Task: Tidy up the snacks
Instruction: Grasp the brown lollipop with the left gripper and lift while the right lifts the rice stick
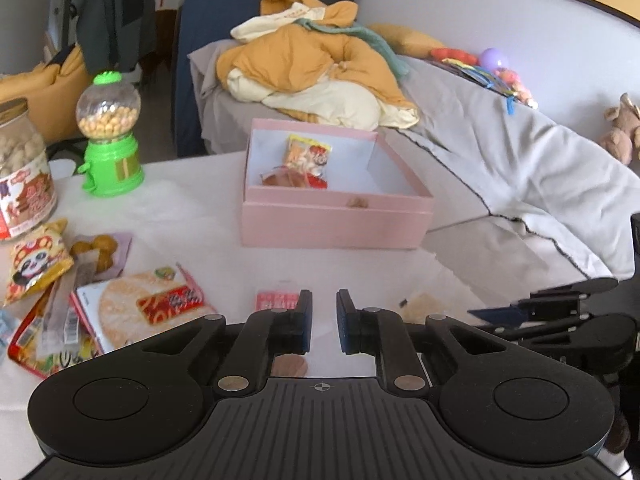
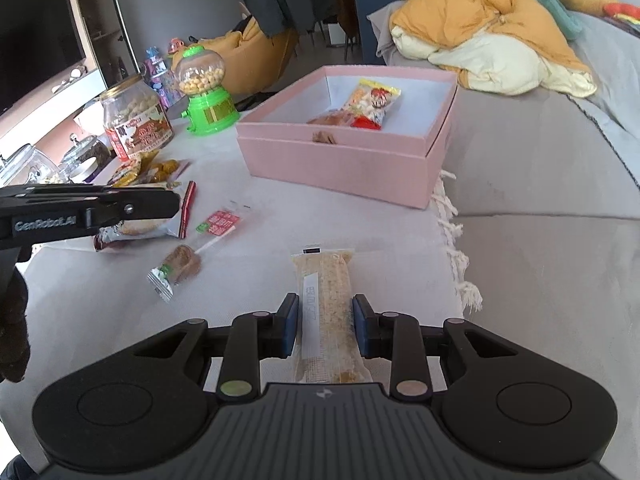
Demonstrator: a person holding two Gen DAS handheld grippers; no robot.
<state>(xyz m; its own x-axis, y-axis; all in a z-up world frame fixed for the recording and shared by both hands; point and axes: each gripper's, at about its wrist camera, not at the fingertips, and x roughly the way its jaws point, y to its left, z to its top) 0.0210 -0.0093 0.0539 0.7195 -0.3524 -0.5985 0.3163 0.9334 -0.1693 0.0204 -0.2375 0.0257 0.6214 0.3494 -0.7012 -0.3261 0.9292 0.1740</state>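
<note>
A long snack bar (image 2: 326, 312) in a clear wrapper is pinched by the right claw (image 2: 326, 326), its long axis running straight ahead between the pads and out past their tips, toward the pink box (image 2: 340, 164). The box is seen ahead and slightly to the right on the worktop (image 2: 120, 320), open-topped, with an orange packet (image 2: 372, 106) and a few small pieces already inside; most of its white floor is bare, so room for the bar is judged ample if it is laid along the near wall. The near wall must first be cleared, and the worktop's fringed edge (image 2: 452, 240) lies just right of the path.

The left claw (image 1: 324, 320) is pressed together to a narrow gap; no snack can be made out between its pads, though a thin clear wrapper there cannot be ruled out. Near it on the worktop lie a small red packet (image 1: 276, 300), a round cracker pack (image 1: 140, 308) and a panda bag (image 1: 36, 264). The right claw is judged the one ready for the box.
</note>
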